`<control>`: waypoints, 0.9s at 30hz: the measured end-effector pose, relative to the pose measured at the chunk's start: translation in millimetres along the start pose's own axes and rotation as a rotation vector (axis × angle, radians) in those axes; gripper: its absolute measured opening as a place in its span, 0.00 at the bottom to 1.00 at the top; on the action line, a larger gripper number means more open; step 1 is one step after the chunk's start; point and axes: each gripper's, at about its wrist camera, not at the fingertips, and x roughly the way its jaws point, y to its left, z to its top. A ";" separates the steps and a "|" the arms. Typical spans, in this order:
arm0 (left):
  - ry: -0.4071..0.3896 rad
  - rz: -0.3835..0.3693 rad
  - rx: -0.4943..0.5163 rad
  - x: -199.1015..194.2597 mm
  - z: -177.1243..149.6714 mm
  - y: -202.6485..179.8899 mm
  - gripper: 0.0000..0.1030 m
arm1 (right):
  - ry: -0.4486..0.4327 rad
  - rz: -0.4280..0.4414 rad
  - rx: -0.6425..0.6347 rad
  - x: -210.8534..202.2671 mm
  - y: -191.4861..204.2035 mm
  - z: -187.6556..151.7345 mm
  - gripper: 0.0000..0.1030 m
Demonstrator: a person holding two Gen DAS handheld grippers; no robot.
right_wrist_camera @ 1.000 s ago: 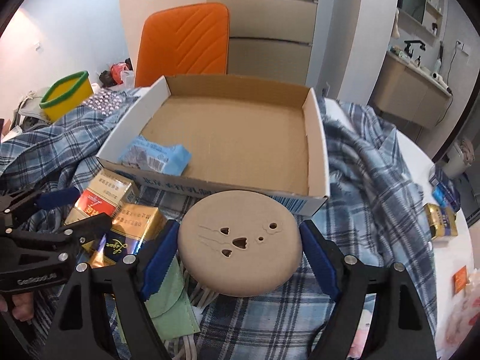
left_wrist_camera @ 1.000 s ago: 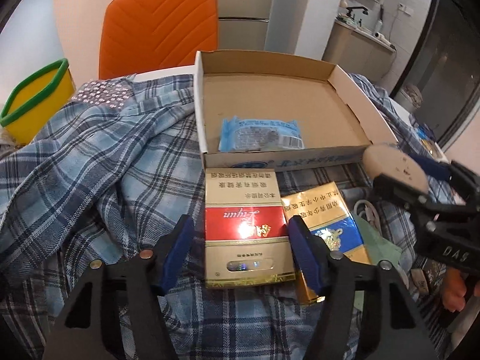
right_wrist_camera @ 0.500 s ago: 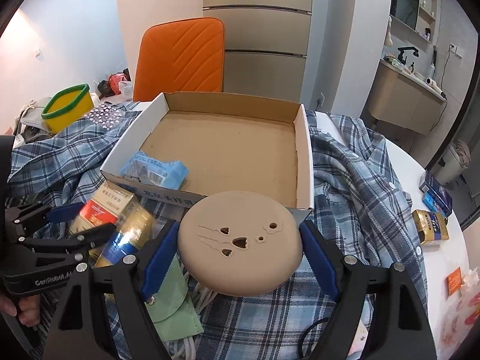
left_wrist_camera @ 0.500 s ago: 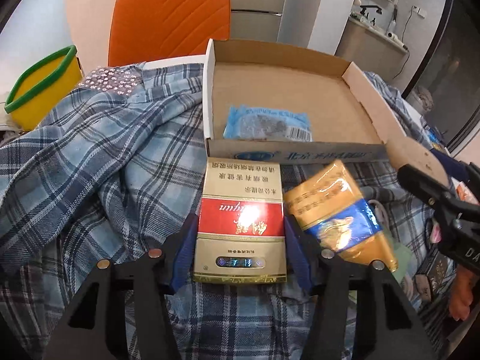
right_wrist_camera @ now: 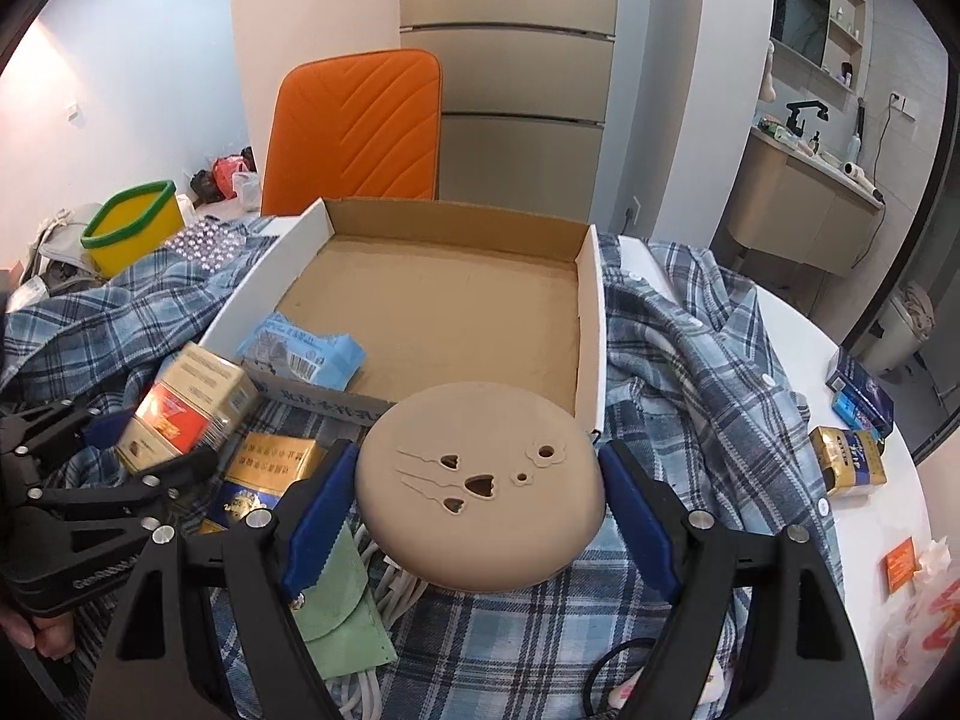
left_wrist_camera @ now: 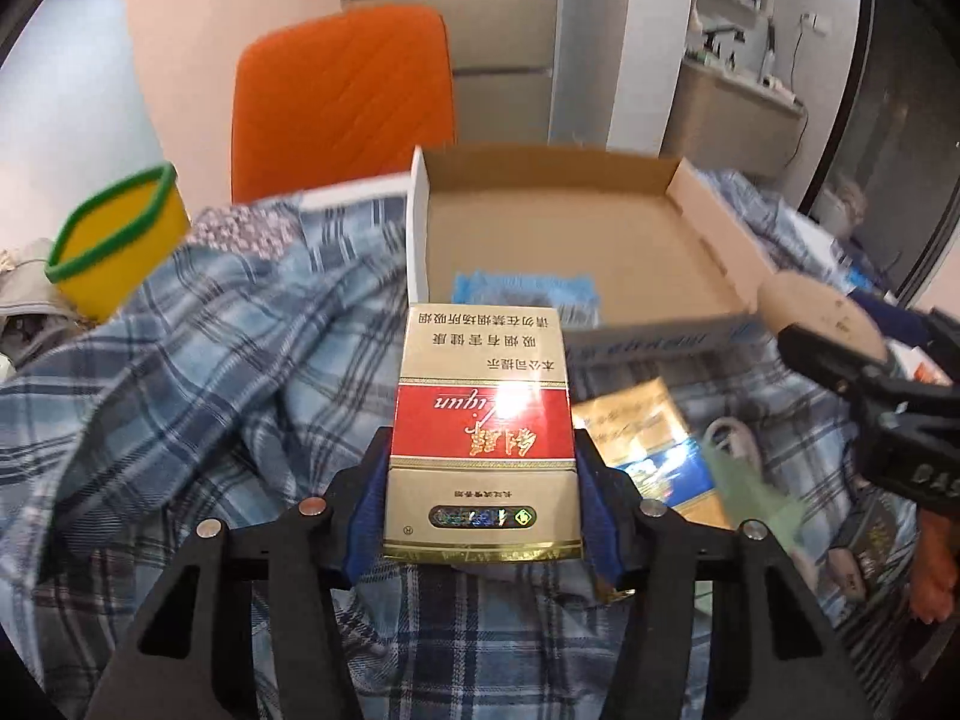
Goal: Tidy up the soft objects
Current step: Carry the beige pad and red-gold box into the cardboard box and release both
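Grip looks firm: left hand-held gripper (left_wrist_camera: 483,480), jaws just closed, pinches the red-gold pack (left_wrist_camera: 482,432) above the plaid shirt (left_wrist_camera: 198,372); carry it level into the cardboard box (left_wrist_camera: 420,228). Right hand-held gripper (right_wrist_camera: 480,498) clamps the tan disc (right_wrist_camera: 480,483).

The left view is motion-blurred: the yellow tub (left_wrist_camera: 114,252) and the print on the box (left_wrist_camera: 654,343) wall smear past reading. The blue packet (left_wrist_camera: 528,294) is half hidden behind the red pack (left_wrist_camera: 483,420), which also covers the near-left corner of the box. The gold pack (left_wrist_camera: 645,438) is blurred and partly behind the left claw (left_wrist_camera: 483,513) finger. In the right view the tan disc (right_wrist_camera: 480,486) hides the cable (right_wrist_camera: 384,588) and part of the green pouch (right_wrist_camera: 342,606). The hand (right_wrist_camera: 42,636) on the left claw is cut off by the frame edge. The plaid shirt (right_wrist_camera: 690,324) hides most of the bench (right_wrist_camera: 864,534). Small print on the far packs (right_wrist_camera: 855,456) is too small to read.
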 end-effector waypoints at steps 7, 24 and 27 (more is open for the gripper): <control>-0.104 0.009 -0.002 -27.3 9.5 2.4 0.53 | -0.062 -0.003 0.003 -19.0 -0.4 4.4 0.80; -0.218 -0.019 -0.005 -72.5 82.2 -5.1 0.53 | -0.176 -0.023 -0.003 -66.9 -0.7 69.5 0.80; -0.239 -0.023 0.008 -76.0 102.3 -11.7 0.53 | -0.193 -0.021 0.022 -66.8 -1.9 88.4 0.80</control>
